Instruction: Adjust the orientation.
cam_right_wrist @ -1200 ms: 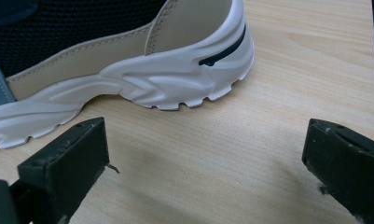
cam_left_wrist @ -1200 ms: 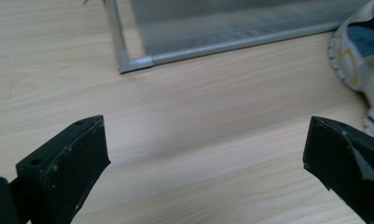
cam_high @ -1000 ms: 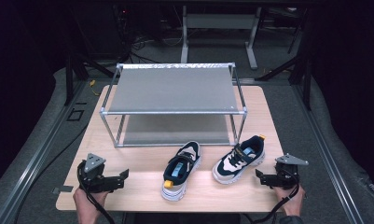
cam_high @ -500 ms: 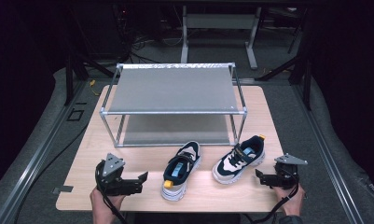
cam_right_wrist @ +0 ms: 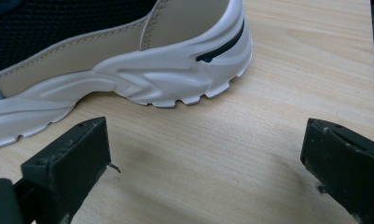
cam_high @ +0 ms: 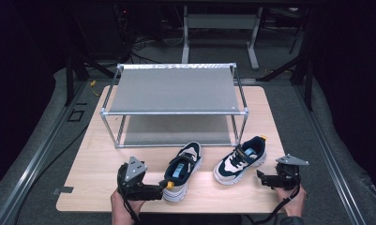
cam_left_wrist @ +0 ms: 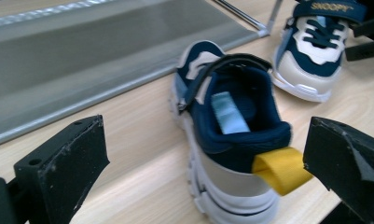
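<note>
**Entry: pair of child's trainers, front of table, before a two-tier rack**

Item 1, left shoe (cam_high: 182, 171): navy, white and beige, set on the wooden table (cam_high: 96, 159) near its front edge, toe towards the shoe rack (cam_high: 174, 91), heel towards the person. A yellow heel loop (cam_left_wrist: 280, 169) is seen just beside one jaw of the left gripper (cam_high: 163, 187), which is held spread wide at the heel, nothing pinched.

Item 2, right shoe (cam_high: 241, 159): same pattern, set to the right of item 1 and apart from it, toe angled towards the front edge. The right gripper (cam_high: 260, 177) is held spread beside its sole, on the table, not touching it.

Handling, as judged: light; upper and collar soft and likely to fold under pressure; moulded sole (cam_right_wrist: 142, 79) stiffer and smooth. The firm heel counter, or the padded collar rim taken between the jaws, is rated the best hold. The loop alone would let the shoe swing.
</note>
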The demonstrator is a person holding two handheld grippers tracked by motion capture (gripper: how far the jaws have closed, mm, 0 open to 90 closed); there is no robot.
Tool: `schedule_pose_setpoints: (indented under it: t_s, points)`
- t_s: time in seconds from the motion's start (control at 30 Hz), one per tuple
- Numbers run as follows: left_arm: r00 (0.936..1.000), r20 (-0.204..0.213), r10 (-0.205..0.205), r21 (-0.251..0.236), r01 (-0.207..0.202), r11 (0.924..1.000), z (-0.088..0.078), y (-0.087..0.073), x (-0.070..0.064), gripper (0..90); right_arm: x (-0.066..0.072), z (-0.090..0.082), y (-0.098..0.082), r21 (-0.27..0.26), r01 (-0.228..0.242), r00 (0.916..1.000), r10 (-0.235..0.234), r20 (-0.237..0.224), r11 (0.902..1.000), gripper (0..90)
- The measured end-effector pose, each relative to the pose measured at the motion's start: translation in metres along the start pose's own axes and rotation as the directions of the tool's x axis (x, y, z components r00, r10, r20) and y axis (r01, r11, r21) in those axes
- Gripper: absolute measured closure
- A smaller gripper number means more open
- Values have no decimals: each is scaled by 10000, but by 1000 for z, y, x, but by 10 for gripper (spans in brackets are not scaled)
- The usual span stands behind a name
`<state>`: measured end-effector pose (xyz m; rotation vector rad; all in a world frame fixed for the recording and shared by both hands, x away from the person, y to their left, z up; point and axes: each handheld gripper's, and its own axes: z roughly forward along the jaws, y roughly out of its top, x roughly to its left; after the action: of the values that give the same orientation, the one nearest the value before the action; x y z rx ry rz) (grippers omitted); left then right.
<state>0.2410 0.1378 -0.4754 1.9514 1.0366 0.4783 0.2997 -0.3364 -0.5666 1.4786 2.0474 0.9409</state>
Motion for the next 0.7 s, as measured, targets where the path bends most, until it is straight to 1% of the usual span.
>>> schedule_pose_setpoints:
  t_s: [0.1, 0.13, 0.27, 0.3, 0.33, 0.4, 0.47, 0.5, 0.53, 0.57, 0.6, 0.63, 0.7]
  points:
    - [9998, 183, 68, 133, -71, 9999, 9, 0, -9, 0, 0, 0, 0, 30, 22, 10000, -22, 49, 10000, 10]
    - [9998, 183, 68, 133, -71, 9999, 9, 0, -9, 0, 0, 0, 0, 30, 22, 10000, -22, 49, 10000, 10]
    - [9994, 353, 26, 303, -37, 9995, 25, -2, -20, 0, 1, 0, 0, 36, 25, 10000, -25, 53, 10000, 12]
    - [9994, 348, 34, 368, -47, 9993, 28, -2, -22, 0, 0, 0, 0, 37, 55, 10000, -55, 58, 10000, 14]
    - [9994, 348, 34, 368, -47, 9993, 28, -2, -22, 0, 0, 0, 0, 37, 55, 10000, -55, 58, 10000, 14]
    - [9994, 335, 38, 586, -58, 9983, 41, -5, -28, 0, 0, 0, 0, 36, 59, 10000, -60, 79, 10000, 14]
    - [9995, 312, 11, 585, -29, 9983, 44, -6, -29, 0, 1, 0, 0, 6, 47, 9999, -47, 93, 10000, 13]
    - [9996, 296, 16, 693, -37, 9976, 48, -7, -30, 0, 1, 0, 0, 6, 47, 9999, -47, 93, 10000, 13]
    - [9997, 255, 8, 714, -26, 9974, 51, -8, -31, 0, 1, 0, 0, -2, 56, 9999, -56, 113, 10000, 13]
    - [9999, 97, 53, 821, -61, 9966, 57, -10, -32, 0, 1, 0, 0, 12, 29, 9999, -29, 99, 10000, 13]
    - [9999, 97, 53, 821, -61, 9966, 57, -10, -32, 0, 1, 0, 0, 8, 55, 9999, -55, 103, 10000, 13]
    - [10000, 25, -54, 821, 51, 9966, 62, -11, -33, 0, 1, 0, 0, 15, 59, 9999, -59, 117, 10000, 14]
    - [10000, -29, -34, 844, 36, 9964, 65, -12, -34, 0, 1, 0, 0, 17, 56, 9999, -56, 123, 10000, 14]
